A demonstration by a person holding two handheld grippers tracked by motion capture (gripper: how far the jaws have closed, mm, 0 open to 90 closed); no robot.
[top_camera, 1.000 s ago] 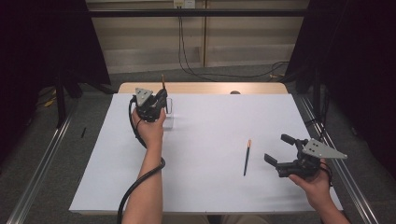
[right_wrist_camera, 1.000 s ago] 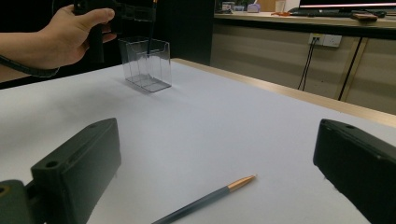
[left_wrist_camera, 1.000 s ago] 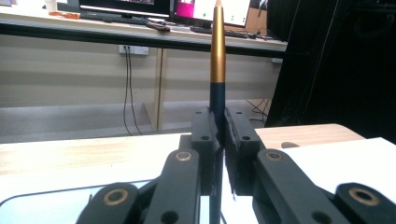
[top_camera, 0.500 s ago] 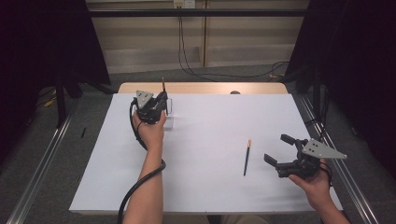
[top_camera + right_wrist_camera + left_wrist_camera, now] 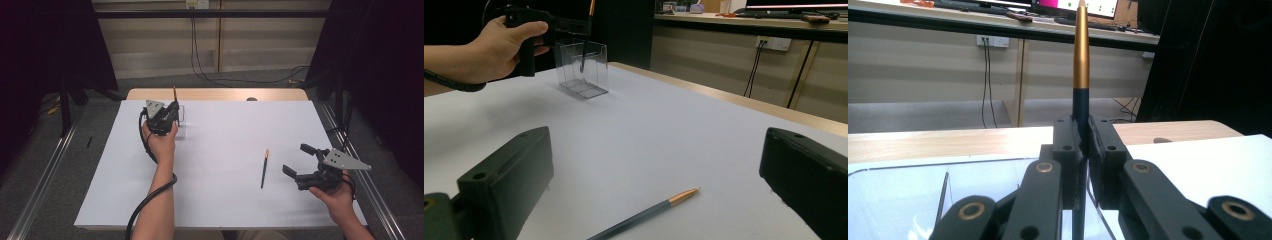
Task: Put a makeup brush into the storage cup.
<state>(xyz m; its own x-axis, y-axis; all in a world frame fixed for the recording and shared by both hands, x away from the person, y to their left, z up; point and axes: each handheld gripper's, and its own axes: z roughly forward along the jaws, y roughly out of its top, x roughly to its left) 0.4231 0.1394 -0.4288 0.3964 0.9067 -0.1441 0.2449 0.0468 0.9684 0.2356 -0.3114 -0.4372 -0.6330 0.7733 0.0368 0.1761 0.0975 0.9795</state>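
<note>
White table point(image 5: 220, 200), big and mostly bare. Clear holder point(image 5: 581, 67) at the far left corner. Left gripper point(image 5: 170, 116) clamped on an upright pen point(image 5: 1081, 65), lower end inside the holder. Right gripper point(image 5: 300, 165) spread wide, just beside a second pen point(image 5: 264, 167) lying flat.

White-covered table point(image 5: 225, 200), clear holder point(image 5: 582, 67), loose pen point(image 5: 264, 168)

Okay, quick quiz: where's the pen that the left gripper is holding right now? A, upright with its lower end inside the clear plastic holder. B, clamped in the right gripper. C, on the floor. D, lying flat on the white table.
A: the left gripper is shut on the pen, which stands upright with its lower end down inside the clear holder.
</note>
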